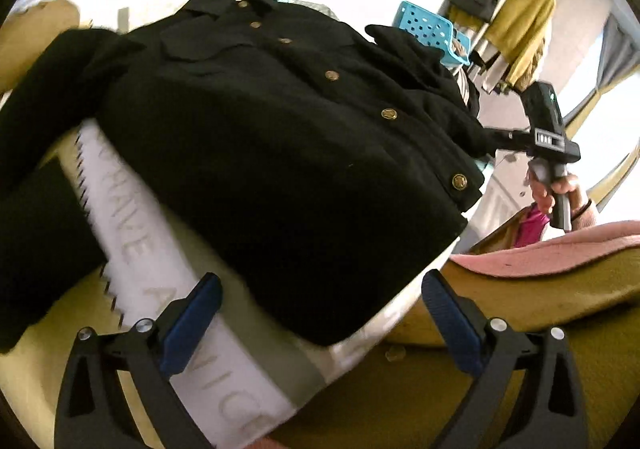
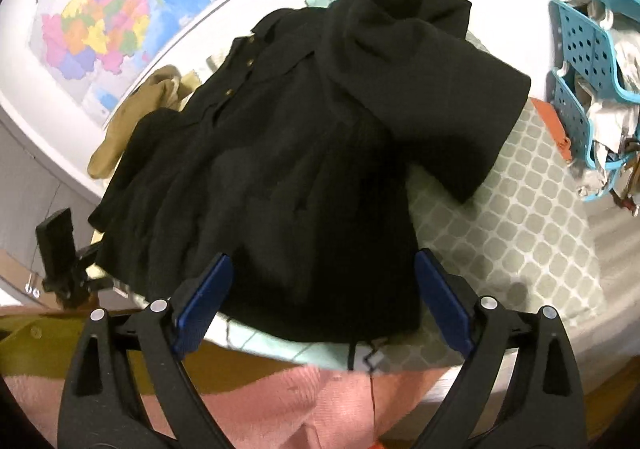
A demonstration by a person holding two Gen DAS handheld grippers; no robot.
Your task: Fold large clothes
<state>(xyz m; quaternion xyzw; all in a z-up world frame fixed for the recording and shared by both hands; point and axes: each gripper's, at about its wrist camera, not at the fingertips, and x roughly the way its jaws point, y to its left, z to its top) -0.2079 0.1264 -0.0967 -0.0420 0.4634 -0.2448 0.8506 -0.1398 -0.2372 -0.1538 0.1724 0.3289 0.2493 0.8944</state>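
Note:
A black jacket (image 1: 260, 137) with gold buttons lies spread on the table, front side up. It also shows in the right wrist view (image 2: 288, 177), with one sleeve folded across its top. My left gripper (image 1: 320, 313) is open and empty, just in front of the jacket's hem. My right gripper (image 2: 320, 297) is open and empty, its blue pads (image 2: 204, 301) either side of the jacket's near edge. In the left wrist view the right gripper (image 1: 496, 137) sits at the jacket's far side, touching the cloth. The left gripper (image 2: 86, 261) shows at the left in the right wrist view.
A white lettered cloth (image 1: 168, 281) lies under the jacket. A patterned grey mat (image 2: 520, 217) covers the table. A blue perforated basket (image 2: 592, 49) stands right. A tan garment (image 2: 132, 117) lies behind. Pink fabric (image 2: 280, 401) is at the near edge. A clothes rack (image 1: 512, 9) stands behind.

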